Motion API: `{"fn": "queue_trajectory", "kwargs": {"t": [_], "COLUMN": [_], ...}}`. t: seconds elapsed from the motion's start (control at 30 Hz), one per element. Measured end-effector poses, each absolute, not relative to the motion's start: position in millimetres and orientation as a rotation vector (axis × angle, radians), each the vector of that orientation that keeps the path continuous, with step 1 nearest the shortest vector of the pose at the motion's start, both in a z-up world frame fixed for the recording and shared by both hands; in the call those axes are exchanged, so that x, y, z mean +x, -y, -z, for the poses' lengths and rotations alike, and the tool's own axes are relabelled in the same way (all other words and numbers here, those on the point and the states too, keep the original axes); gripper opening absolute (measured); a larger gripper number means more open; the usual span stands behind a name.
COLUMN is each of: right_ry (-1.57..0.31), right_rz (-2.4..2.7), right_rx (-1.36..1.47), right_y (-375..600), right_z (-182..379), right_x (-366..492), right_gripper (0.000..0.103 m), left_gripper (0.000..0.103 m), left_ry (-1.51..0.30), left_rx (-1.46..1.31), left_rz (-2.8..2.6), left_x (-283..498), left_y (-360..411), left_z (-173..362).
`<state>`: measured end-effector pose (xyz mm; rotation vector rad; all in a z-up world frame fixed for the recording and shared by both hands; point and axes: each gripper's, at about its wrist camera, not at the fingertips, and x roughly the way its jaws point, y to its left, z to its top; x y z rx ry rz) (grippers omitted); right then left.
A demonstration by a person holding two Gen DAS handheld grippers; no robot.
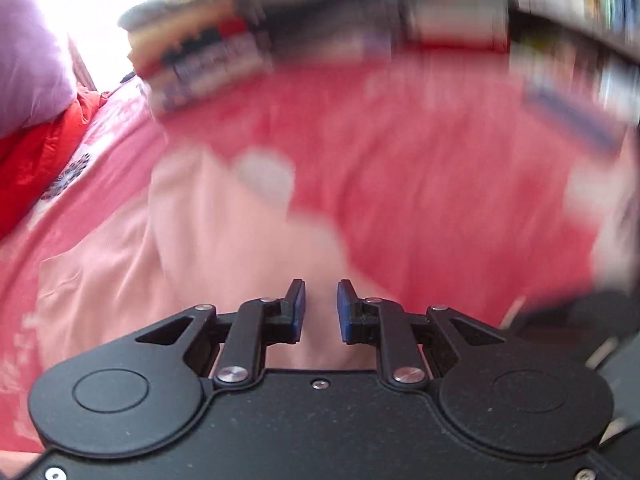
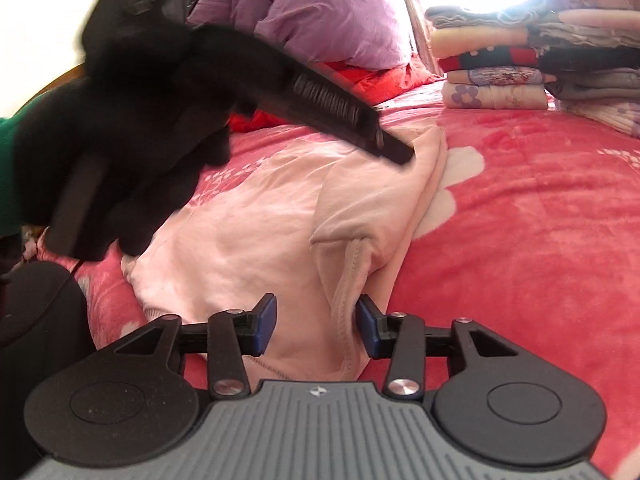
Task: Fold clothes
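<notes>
Pink garment (image 2: pixel 256 232) on red bedspread (image 2: pixel 520 220)

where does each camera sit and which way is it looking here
Left wrist: sits on the left gripper, looking down along its blue-padded fingers at the pink garment on the red blanket; blurred; only the gripper's own black body shows.
Right wrist: sits on the right gripper, looking across the bed toward the purple pillow and the folded pile; a black-gloved hand with the left gripper crosses the upper left.
Shared: garment, blanket, pillow, folded pile.
</notes>
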<state>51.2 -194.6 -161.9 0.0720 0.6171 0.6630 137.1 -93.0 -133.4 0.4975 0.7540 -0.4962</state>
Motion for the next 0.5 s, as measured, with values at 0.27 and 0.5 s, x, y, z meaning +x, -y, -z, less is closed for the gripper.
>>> {"fn": "queue_trajectory", "kwargs": {"t": [0.27, 0.5], "right_ry": [-0.534, -0.462], "right_rz": [-0.626, -0.620], "right_rx": [-0.121, -0.299], "right_y": [181, 164], "right_z": [156, 162], "right_x": [32, 25], "right_gripper": [0.045, 0.045], "left_gripper": [0.016, 0.016], "left_ry": [-0.681, -0.748], "left_rx": [0.342, 0.275], "left_rz": [0.503, 0.548], "left_x": [129, 150], "left_y": [73, 73], "left_z": [105, 110]}}
